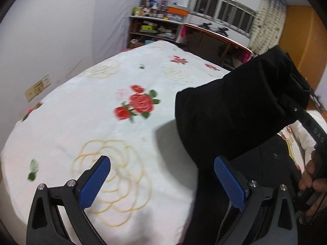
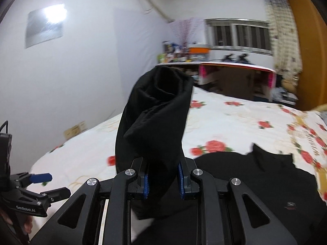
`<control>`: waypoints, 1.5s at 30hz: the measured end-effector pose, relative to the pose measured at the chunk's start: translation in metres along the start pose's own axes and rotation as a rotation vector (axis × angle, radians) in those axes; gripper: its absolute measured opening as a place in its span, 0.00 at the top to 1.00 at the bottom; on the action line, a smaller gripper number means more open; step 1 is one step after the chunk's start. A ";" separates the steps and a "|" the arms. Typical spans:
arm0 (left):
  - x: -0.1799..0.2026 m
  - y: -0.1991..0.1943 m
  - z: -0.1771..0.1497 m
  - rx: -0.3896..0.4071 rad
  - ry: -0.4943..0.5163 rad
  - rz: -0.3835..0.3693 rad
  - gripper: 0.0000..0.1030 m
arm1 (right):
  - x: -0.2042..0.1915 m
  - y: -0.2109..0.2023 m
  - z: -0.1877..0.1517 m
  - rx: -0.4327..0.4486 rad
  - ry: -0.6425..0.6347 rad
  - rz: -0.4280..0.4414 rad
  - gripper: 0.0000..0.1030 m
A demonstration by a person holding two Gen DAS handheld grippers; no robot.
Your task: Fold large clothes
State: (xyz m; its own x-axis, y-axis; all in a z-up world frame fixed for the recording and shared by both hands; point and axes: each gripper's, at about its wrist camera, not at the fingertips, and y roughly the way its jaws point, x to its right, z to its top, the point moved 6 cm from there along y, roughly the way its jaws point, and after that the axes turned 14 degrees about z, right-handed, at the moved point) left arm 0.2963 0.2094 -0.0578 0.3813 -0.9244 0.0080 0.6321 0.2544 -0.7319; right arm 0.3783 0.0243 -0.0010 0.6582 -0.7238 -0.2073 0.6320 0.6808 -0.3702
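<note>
Black garment (image 2: 155, 112) sleeve pinched in right hand-held gripper (image 2: 163, 180), left hand-held gripper (image 1: 162, 180) wide, empty, over floral bedsheet (image 1: 102, 106)

At six o'clock we see our left gripper (image 1: 162, 180) with jaws wide, empty, above the floral bedsheet (image 1: 85, 122). At three o'clock the black garment (image 1: 235, 112) hangs from our right gripper (image 1: 296, 102).

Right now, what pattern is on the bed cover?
White bedsheet with red roses and pale gold flower outlines, clearest in the left wrist view.
</note>
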 end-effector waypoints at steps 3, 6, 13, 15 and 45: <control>0.032 0.006 0.005 0.019 0.039 -0.009 0.00 | 0.032 -0.017 -0.001 0.028 0.045 -0.053 0.79; 0.061 0.015 0.010 0.018 0.049 -0.027 0.00 | 0.062 -0.036 -0.004 0.048 0.073 -0.104 0.79; 0.126 0.044 0.016 0.003 0.104 -0.031 0.00 | 0.128 -0.064 -0.025 0.046 0.156 -0.194 0.79; 0.142 0.056 0.015 -0.008 0.127 -0.029 0.00 | 0.143 -0.070 -0.039 0.038 0.171 -0.220 0.79; 0.202 0.159 -0.008 -0.147 0.218 0.147 0.00 | 0.263 -0.156 -0.154 -0.023 0.523 -0.519 0.46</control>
State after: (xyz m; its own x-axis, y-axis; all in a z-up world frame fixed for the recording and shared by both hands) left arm 0.4685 0.0611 -0.1777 0.2975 -0.9239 -0.2405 0.4702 0.3610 -0.8053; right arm 0.3903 -0.2894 -0.1369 -0.0084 -0.9152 -0.4030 0.7969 0.2373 -0.5556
